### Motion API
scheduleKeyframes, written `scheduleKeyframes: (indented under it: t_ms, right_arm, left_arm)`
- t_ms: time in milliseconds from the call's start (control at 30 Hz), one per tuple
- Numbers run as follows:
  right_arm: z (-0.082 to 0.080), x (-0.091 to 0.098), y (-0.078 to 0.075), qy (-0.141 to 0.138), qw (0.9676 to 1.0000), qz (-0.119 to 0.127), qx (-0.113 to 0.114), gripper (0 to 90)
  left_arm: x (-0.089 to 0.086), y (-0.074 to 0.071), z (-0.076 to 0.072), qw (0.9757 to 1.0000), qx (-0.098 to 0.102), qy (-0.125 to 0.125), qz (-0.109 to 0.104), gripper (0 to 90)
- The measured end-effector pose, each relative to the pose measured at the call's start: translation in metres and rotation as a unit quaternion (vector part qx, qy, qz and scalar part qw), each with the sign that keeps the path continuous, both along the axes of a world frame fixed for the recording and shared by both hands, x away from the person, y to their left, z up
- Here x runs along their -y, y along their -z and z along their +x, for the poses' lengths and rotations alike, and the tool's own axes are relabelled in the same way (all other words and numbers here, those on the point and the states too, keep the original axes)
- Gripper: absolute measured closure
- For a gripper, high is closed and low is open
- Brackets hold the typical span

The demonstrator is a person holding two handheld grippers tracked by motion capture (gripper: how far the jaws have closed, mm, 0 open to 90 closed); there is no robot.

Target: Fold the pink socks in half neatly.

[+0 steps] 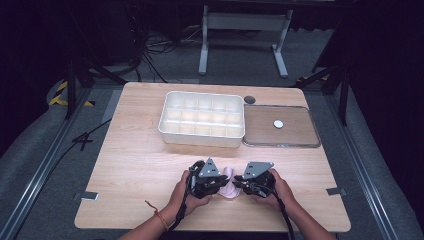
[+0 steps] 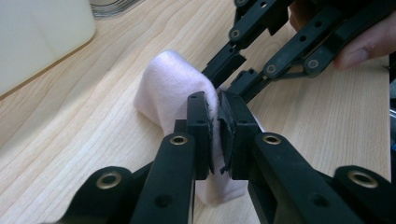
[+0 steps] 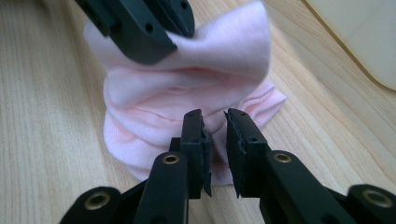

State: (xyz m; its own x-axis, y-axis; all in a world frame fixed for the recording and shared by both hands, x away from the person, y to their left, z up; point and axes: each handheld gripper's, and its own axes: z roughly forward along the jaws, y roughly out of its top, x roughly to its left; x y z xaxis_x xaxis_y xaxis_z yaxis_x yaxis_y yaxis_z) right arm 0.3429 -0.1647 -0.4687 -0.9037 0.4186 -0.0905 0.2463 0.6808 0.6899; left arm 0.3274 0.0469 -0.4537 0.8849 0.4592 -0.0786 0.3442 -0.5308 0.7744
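Note:
A pale pink cloth (image 1: 229,176), soft and folded over on itself, lies near the table's front edge between both grippers. My left gripper (image 1: 223,183) comes at it from the left. In the left gripper view its jaws (image 2: 215,116) are shut on a fold of the cloth (image 2: 173,88). My right gripper (image 1: 236,185) faces it from the right, tips nearly meeting the left one's. In the right gripper view its jaws (image 3: 215,128) stand a narrow gap apart, pinching the cloth's (image 3: 187,93) bunched lower edge. The left gripper (image 3: 173,28) holds the upper fold there.
A white tray (image 1: 201,140) split into several compartments stands at the table's back middle. To its right lies a flat dark-rimmed tray (image 1: 280,145) with a small white disc (image 1: 278,123) on it. A dark round cap (image 1: 249,100) sits behind them.

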Motion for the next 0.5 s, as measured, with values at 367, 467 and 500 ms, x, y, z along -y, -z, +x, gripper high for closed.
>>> scheduleKeyframes:
  t_ms: [367, 467, 500]
  right_arm:
    - [0.001, 0.007, -0.004, 0.003, 1.0000, 0.008, -0.005, 78.5]
    - [0.003, 0.014, -0.009, 0.018, 0.9994, 0.030, 0.000, 78.7]
    - [0.004, 0.019, -0.018, 0.023, 0.9973, 0.069, 0.012, 78.4]
  left_arm:
    - [0.017, 0.008, -0.006, 0.9985, 0.020, 0.005, 0.050, 80.0]
    - [0.017, 0.009, -0.006, 0.9991, 0.013, 0.002, 0.041, 79.7]
    - [0.017, 0.009, -0.005, 0.9992, 0.012, 0.003, 0.039, 78.9]
